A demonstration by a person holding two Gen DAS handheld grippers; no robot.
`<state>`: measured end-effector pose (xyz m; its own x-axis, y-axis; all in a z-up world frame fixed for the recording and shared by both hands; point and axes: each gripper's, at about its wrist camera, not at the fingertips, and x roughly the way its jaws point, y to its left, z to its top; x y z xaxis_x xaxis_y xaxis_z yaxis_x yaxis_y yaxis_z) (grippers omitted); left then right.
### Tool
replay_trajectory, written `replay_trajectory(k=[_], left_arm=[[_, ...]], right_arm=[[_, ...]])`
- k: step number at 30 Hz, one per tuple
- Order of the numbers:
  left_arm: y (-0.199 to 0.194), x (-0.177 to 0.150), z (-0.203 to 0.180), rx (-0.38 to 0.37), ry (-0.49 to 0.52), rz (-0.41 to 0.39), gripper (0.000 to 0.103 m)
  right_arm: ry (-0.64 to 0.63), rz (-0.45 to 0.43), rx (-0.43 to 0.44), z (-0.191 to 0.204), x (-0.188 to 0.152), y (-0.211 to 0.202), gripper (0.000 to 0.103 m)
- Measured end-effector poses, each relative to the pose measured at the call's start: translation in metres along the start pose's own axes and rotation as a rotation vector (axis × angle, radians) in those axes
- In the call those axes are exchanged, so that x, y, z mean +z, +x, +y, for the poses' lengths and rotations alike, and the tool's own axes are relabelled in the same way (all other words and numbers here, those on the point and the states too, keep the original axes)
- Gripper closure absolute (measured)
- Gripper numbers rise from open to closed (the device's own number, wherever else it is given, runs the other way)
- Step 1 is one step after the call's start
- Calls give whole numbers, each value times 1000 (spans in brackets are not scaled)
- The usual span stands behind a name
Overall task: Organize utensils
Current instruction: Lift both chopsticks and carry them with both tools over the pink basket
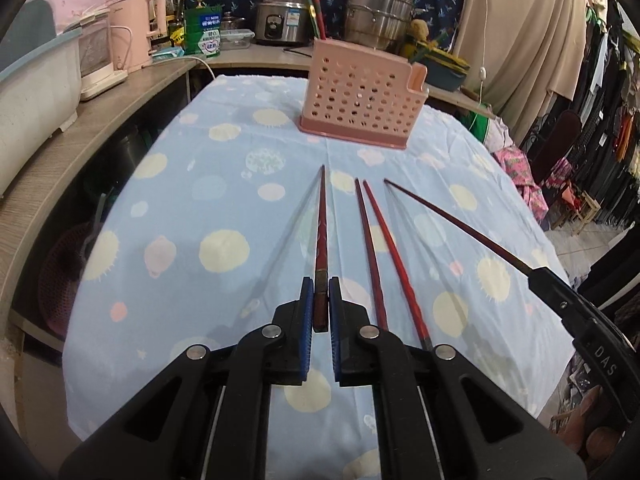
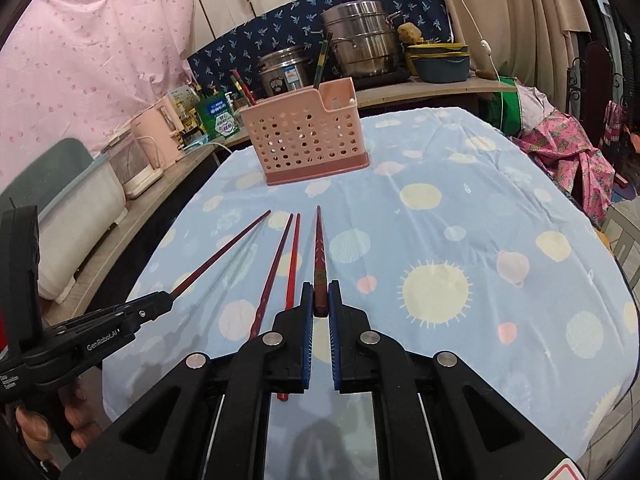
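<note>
Two chopsticks are clamped, one in my left tool [image 1: 320, 300] and one in my right tool [image 2: 320, 298]; two more lie short of the basket [image 1: 360, 100]. I keep both level, tips aimed at its open top.

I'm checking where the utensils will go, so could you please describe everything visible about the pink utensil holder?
The pink utensil holder is a rectangular plastic caddy with perforated walls, standing upright on a darker pink base tray at the far end of the blue patterned tablecloth. One top corner steps down to a lower notched compartment, where something pale shows inside. Neither gripper touches it, and the chopsticks lie well short of it.
</note>
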<state>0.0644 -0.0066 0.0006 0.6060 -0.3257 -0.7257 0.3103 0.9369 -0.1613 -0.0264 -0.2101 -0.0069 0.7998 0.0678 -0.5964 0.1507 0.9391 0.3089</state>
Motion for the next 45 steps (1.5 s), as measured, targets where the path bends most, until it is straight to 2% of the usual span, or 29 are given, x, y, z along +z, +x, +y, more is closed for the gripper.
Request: replay_trajectory(k=[10,20,34,41,45], left_arm=[[-25,48,12,-23,-42,-82,96],[-44,102,19,-1,-43,-184,96],[-48,162,14,-6,-31,-258,96],[-55,203,10,-16,-36,-328,96],[-59,227,5,-15,-35,-377,96]], right_arm=[[61,-121,-12,-26,56,-27,96],[64,-233,-37,-41,110,-43,96],[65,-295,5,-39,168,-38,96],[65,-357,32,-31,204,-31,96],[51,-402,16,-28,227,-26,96]])
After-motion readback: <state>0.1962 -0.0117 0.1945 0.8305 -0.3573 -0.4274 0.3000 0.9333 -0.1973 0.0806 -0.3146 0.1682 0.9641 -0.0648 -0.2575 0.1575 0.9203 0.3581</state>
